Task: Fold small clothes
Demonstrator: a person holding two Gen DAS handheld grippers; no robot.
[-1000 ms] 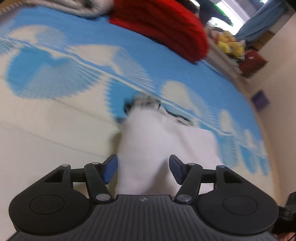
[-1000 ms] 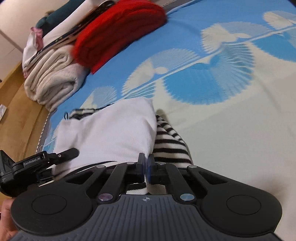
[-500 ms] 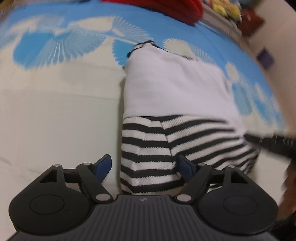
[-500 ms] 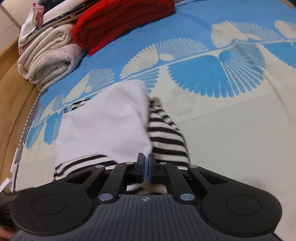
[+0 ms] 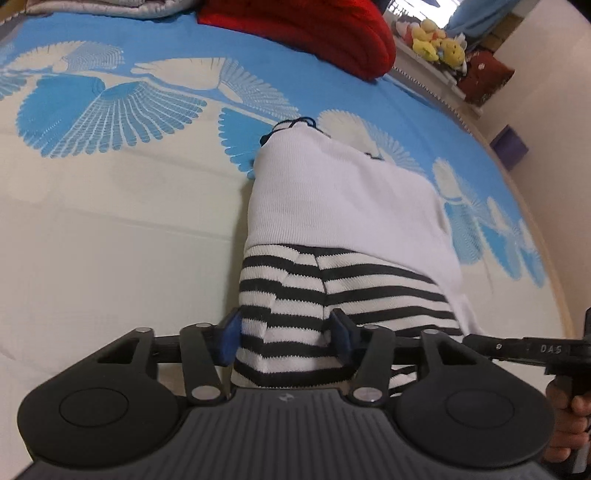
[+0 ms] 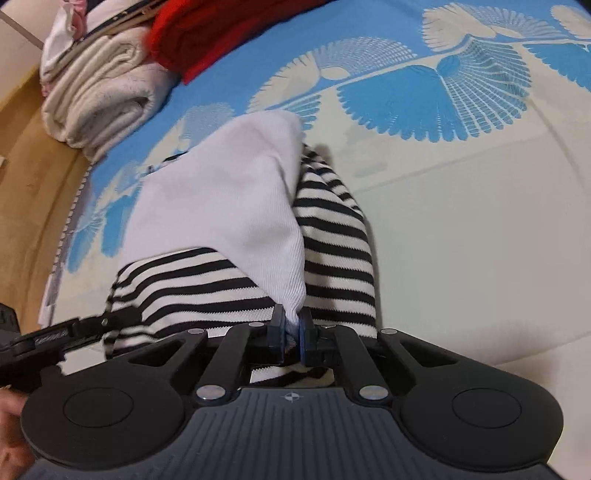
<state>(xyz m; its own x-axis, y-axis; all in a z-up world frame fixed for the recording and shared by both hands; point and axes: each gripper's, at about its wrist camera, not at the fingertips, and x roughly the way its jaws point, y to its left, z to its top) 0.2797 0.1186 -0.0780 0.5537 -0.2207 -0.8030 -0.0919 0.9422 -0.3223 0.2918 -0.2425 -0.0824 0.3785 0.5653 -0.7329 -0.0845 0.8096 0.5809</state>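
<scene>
Nearest in the left wrist view, the left gripper (image 5: 286, 334) has its jaws astride the striped hem of the garment (image 5: 332, 236), a small knitted top that is white over its far part and black-and-white striped at the near end. The jaws are closing, with the striped fabric bunched between the blue pads (image 5: 229, 336), which appear to touch the cloth on both sides. In the right wrist view, the right gripper (image 6: 291, 332) has its jaws narrowing to a thin gap, pinched on the near corner of the white panel where it laps over the stripes.

The garment lies lengthwise on the bed (image 5: 110, 229), on a cream sheet with blue fan patterns, its far end carrying a dark cord near the neckline. It looks already narrowed by side folds, so the step in hand seems to be gripping the near edge with both tools, ready for a fold away from the person. The next move likely calls for lifting both corners together, level, and laying the hem over towards the far end without dragging the layers apart.

Beyond, a red knit (image 5: 306, 33) and folded pale blankets (image 6: 99, 88) sit at the far edge of the bed.
</scene>
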